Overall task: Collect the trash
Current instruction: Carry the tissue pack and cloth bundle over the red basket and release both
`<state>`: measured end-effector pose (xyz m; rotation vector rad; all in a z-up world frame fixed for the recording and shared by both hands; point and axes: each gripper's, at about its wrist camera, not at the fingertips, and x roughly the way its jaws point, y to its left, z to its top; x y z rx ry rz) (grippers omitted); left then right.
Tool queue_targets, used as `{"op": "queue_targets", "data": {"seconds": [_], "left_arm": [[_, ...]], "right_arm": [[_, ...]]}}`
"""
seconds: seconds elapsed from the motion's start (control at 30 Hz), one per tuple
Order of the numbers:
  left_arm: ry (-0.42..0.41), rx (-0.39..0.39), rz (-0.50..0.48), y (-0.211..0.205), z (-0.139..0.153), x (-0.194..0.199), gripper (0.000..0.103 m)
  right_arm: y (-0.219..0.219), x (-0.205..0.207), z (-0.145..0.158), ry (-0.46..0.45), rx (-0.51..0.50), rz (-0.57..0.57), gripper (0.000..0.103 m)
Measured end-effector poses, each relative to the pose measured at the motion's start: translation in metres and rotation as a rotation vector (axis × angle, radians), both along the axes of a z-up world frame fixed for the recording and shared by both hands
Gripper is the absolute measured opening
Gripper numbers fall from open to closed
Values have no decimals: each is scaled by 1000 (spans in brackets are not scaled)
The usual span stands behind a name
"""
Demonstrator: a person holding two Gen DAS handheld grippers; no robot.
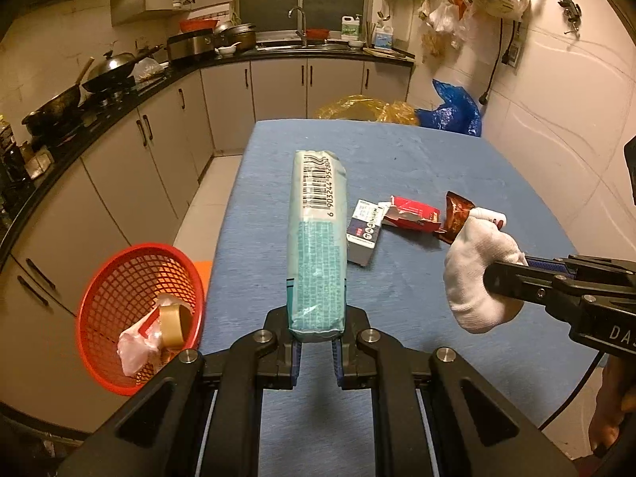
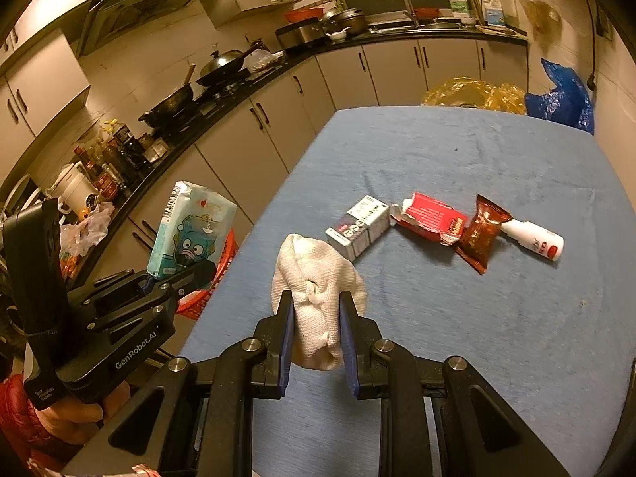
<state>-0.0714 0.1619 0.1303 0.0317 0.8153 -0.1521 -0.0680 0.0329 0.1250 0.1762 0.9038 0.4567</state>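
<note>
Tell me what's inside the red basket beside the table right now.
The left wrist view shows the red basket holding a roll of tape resting against a crumpled pinkish plastic bag. Whatever lies beneath those two is covered, and the left gripper's arm hides the basket's near rim.

Glossy plastic tissue pack; rough white knit cloth; matt blue fabric covers the surface; shiny brown foil wrapper; red plastic mesh basket.

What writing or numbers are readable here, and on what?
"6 903244 95280", last digit unclear: barcode on the teal tissue pack.
"GenRobot.AI": left gripper body.
"DAS", cut off: right gripper body.
Small box, red carton, white bottle: print too small.
</note>
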Motion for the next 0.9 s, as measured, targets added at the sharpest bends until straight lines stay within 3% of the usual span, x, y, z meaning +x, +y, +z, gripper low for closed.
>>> {"op": "queue_targets", "data": {"seconds": [0.9], "left_arm": [[-27,13,91,27,9,-17,12]], "right_arm": [[27,6,8,-23,20,77,23]]}}
